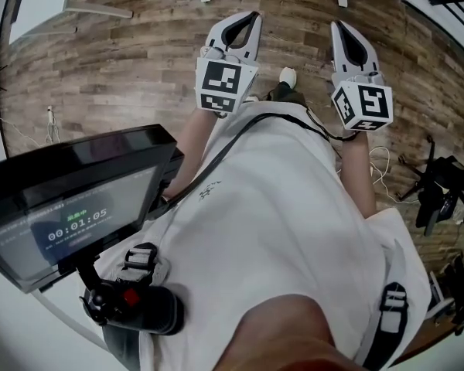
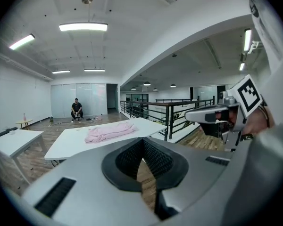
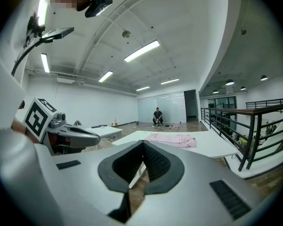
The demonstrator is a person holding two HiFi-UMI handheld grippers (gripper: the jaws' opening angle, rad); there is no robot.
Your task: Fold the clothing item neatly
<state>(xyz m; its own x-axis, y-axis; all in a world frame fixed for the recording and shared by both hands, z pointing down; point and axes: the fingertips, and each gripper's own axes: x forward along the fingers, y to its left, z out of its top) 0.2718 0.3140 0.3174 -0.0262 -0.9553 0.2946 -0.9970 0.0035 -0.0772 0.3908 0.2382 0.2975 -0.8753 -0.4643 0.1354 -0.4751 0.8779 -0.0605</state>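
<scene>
L gripper [image 1: 252,15] & R gripper [image 1: 337,25] jaws closed, nothing held; pink garment [image 2: 108,132] bunched on table [image 2: 66,147], well apart; come in square-on.

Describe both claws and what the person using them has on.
The left claw and right claw are matching light-grey tapered shells with black ribbed pads inside. Each carries a white cube printed with black square markers. The person wears a white shirt crossed by a thin black cable.
</scene>
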